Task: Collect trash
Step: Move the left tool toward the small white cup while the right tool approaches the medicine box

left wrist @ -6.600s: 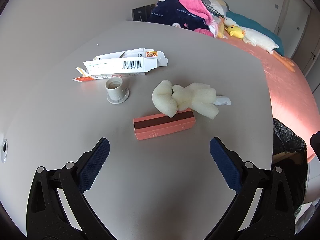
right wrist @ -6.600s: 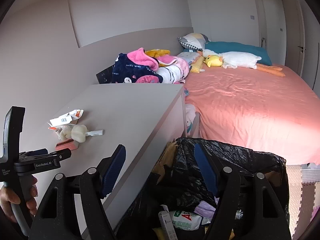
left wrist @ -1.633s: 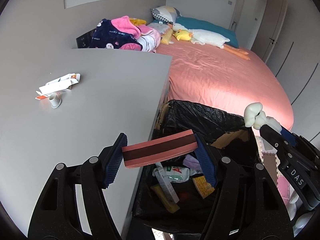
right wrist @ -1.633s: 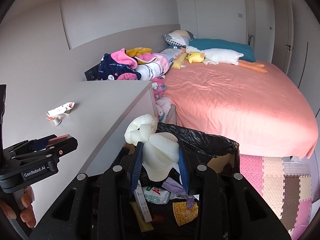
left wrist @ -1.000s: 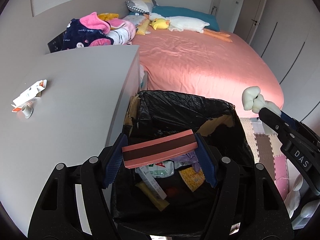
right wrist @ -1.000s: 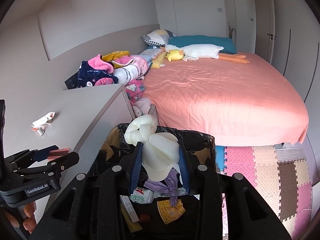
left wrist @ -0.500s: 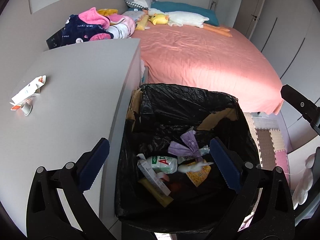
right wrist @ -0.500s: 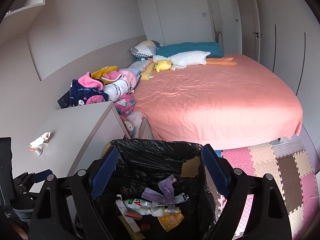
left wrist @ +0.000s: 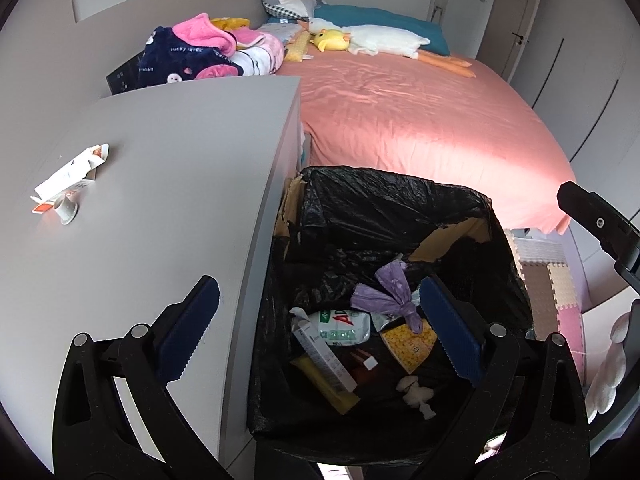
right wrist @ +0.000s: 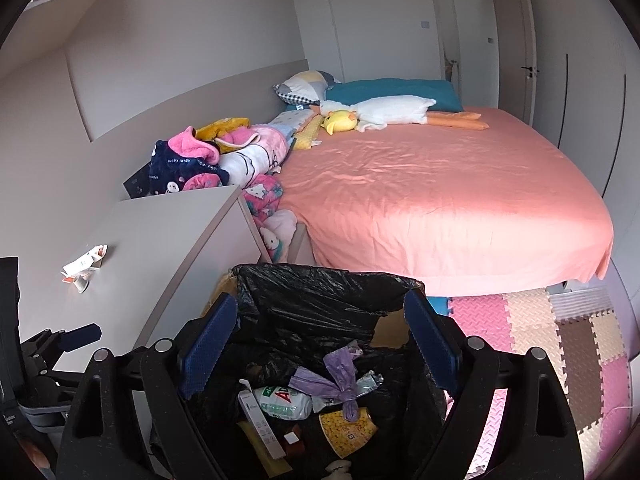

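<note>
A bin lined with a black bag (left wrist: 392, 186) (right wrist: 320, 276) stands between the grey desk and the bed. My left gripper (left wrist: 318, 292) hangs open over it, nothing between its blue pads. My right gripper (right wrist: 320, 300) is also open and empty above the bin. Inside lie a white foam piece (left wrist: 416, 394) (right wrist: 338, 470), a purple knotted bag (left wrist: 390, 300), a white-green packet (left wrist: 344, 326) and a yellow wrapper (left wrist: 408, 340). On the desk a flattened white carton (left wrist: 70, 176) (right wrist: 86, 260) lies beside a small grey cap (left wrist: 66, 210).
The grey desk (left wrist: 168, 184) is left of the bin, its edge against the bag. A pink-sheeted bed (right wrist: 440, 192) with a plush duck (right wrist: 340, 120) fills the right. Clothes (left wrist: 192, 52) are piled behind the desk. Foam mats (right wrist: 560, 344) cover the floor.
Both grippers have opened: the pink box left the left jaws and the white foam left the right jaws, dropping into the bin. Over the last half second little has moved.
</note>
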`<move>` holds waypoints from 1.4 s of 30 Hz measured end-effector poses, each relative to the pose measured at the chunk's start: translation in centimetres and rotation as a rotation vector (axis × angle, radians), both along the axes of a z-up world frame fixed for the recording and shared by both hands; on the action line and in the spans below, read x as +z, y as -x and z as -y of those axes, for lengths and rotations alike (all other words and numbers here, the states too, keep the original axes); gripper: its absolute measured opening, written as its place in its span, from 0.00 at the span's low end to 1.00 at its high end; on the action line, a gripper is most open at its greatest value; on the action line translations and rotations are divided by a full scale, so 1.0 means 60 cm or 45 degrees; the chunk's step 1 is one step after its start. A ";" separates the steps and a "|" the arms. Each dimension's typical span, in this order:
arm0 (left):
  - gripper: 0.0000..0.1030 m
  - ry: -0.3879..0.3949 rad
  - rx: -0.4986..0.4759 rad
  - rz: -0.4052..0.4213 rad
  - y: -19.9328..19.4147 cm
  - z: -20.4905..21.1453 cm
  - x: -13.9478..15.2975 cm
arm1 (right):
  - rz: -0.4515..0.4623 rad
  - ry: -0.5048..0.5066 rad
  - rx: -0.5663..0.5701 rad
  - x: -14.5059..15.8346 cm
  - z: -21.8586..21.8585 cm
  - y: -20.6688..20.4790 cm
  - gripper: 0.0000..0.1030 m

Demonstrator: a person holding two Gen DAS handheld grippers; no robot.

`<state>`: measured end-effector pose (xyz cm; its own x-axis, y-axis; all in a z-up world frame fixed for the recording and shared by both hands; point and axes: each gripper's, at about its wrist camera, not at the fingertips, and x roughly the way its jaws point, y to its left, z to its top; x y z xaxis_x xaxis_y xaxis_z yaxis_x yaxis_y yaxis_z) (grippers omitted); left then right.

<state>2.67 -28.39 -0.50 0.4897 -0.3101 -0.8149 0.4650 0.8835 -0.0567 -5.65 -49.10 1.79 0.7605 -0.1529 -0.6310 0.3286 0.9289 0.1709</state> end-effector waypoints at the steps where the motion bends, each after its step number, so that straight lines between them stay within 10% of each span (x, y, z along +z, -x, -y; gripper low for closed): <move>1: 0.94 0.000 0.003 -0.002 -0.003 -0.004 -0.001 | 0.001 0.002 0.005 -0.001 -0.003 -0.003 0.83; 42: 0.94 -0.029 0.422 -0.009 -0.159 -0.262 -0.036 | -0.039 0.005 0.330 -0.032 -0.231 -0.213 0.83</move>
<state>12.19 -12.68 -2.69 0.5549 -0.1163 -0.8237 0.1517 0.9877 -0.0373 7.12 -35.25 -0.13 0.7554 0.0420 -0.6540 0.0846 0.9833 0.1608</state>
